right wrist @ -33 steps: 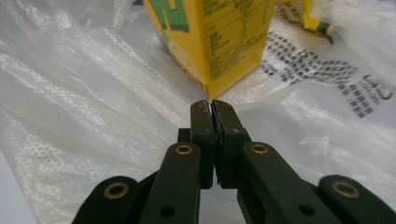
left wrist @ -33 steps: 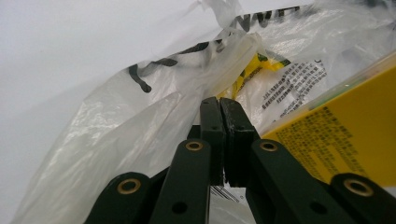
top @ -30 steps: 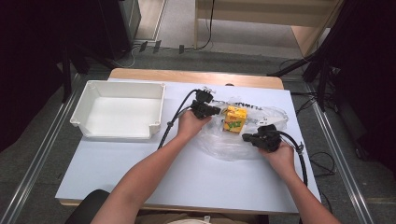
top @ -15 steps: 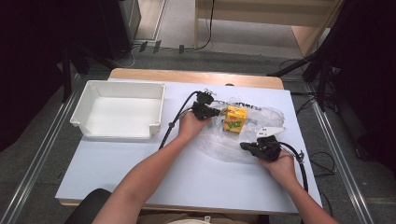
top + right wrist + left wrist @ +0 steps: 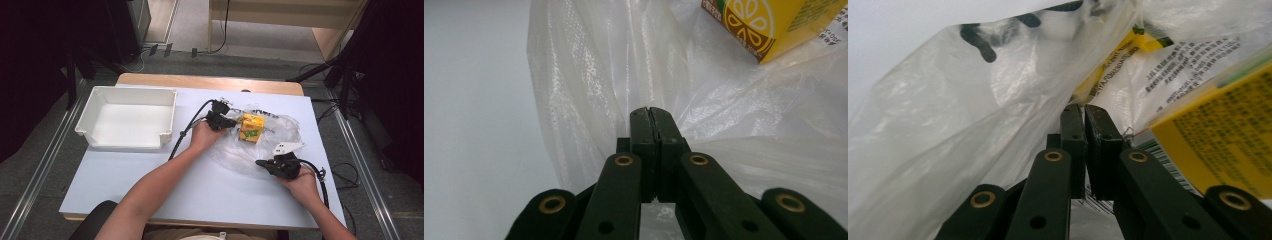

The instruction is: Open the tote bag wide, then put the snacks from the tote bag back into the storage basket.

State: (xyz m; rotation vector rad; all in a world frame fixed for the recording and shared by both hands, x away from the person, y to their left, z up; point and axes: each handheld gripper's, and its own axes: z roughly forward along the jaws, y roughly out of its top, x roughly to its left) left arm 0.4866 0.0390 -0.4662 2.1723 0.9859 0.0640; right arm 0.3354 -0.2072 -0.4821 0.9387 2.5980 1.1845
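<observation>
The right gripper [image 5: 260, 162], low and right of centre in the high view, is closed with a fold of the clear plastic bag [image 5: 227, 152] pinched between its jaws. Above centre, the left gripper [image 5: 232, 122] is likewise clamped on the bag's film. The yellow juice carton [image 5: 251, 128] is seen inside the bag, just right of it. An empty white tray [image 5: 165, 116] lies at upper left.
</observation>
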